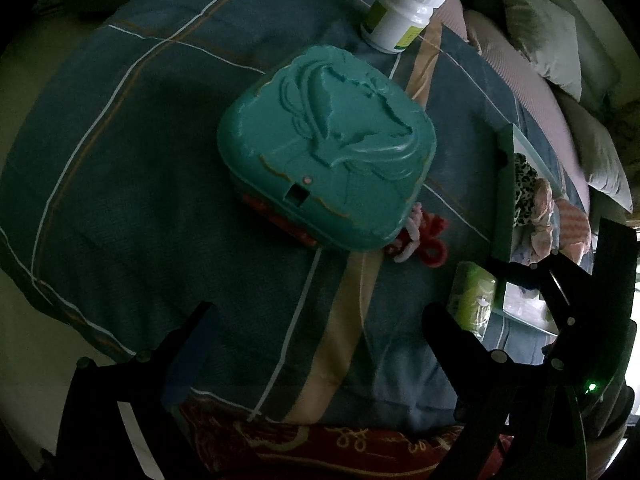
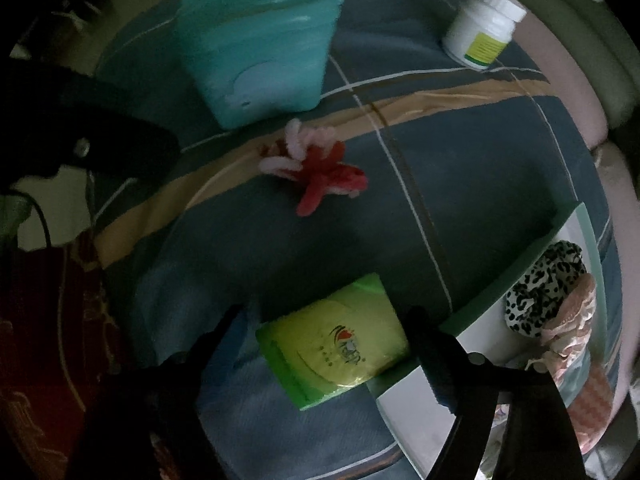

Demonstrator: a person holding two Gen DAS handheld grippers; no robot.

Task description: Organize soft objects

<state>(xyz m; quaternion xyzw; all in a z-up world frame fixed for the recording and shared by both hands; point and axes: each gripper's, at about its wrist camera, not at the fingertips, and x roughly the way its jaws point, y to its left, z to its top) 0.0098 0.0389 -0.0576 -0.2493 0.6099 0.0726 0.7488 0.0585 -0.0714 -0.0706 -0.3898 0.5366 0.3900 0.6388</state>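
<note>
The tissue pack [image 2: 334, 338], yellow-green, lies flat on the blanket [image 2: 460, 168] directly between the spread fingers of your right gripper [image 2: 324, 316]: the left finger stands clear of its left edge, the right finger sits at its right corner. Your right jaws are released, gripping nothing. The pack's right edge lies just beside the rim of the tray [image 2: 516, 260], which holds a leopard-print cloth [image 2: 544, 292] and a pink cloth [image 2: 570, 320].

Ahead of the pack, a red and pink yarn toy [image 2: 320, 168] rests on the tan stripe, apart from it. Beyond the toy stands the teal case [image 2: 260, 48]; a white bottle [image 2: 482, 34] stands at far right.

Your left gripper [image 1: 316, 316] hovers over bare blanket with its jaws released, holding nothing. In its view the case [image 1: 328, 144] lies ahead, the toy [image 1: 416, 240] touching its near right corner, partly under it. The pack [image 1: 472, 296] appears beside the right finger, outside the jaws, against the tray [image 1: 506, 184]. The bottle [image 1: 400, 12] stands beyond the case.
</note>
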